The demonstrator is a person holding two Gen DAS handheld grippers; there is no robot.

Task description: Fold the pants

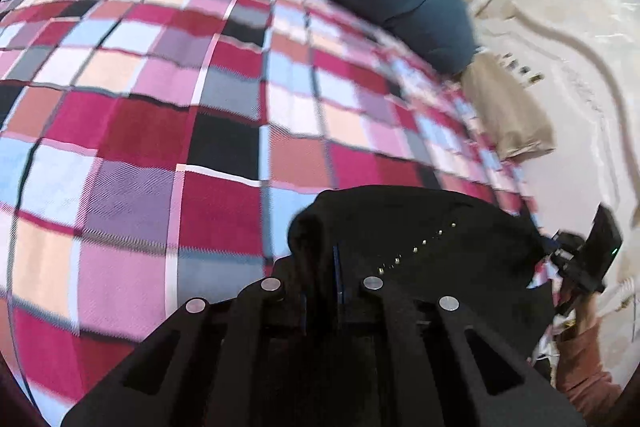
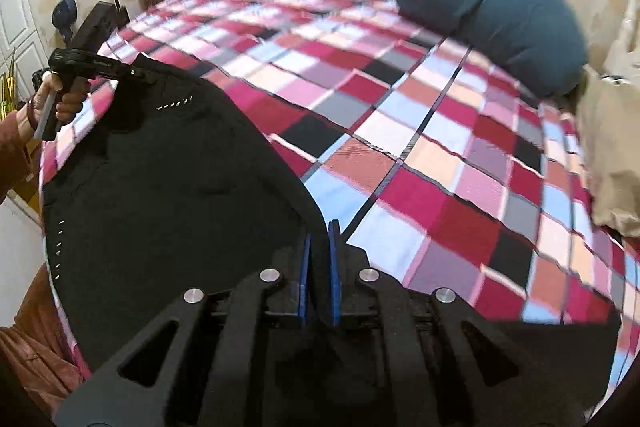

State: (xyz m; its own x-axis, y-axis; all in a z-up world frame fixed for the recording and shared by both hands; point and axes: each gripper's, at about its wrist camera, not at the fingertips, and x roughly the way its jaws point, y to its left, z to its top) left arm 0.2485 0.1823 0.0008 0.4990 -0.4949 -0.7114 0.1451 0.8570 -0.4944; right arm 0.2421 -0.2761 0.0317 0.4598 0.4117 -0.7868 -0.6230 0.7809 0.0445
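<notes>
1. The bed (image 2: 420, 131) wears a checked cover of red, pink, blue and black squares.
2. Black pants (image 2: 168, 187) lie spread at its near corner.
3. A dark blue pillow (image 2: 500, 23), possibly two stacked, rests at the far side.

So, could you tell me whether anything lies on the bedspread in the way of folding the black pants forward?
Nothing visible does. Both the left gripper and right gripper already grip the black pants; the checked bedspread ahead is bare, and the blue pillow lies at its far edge.
</notes>
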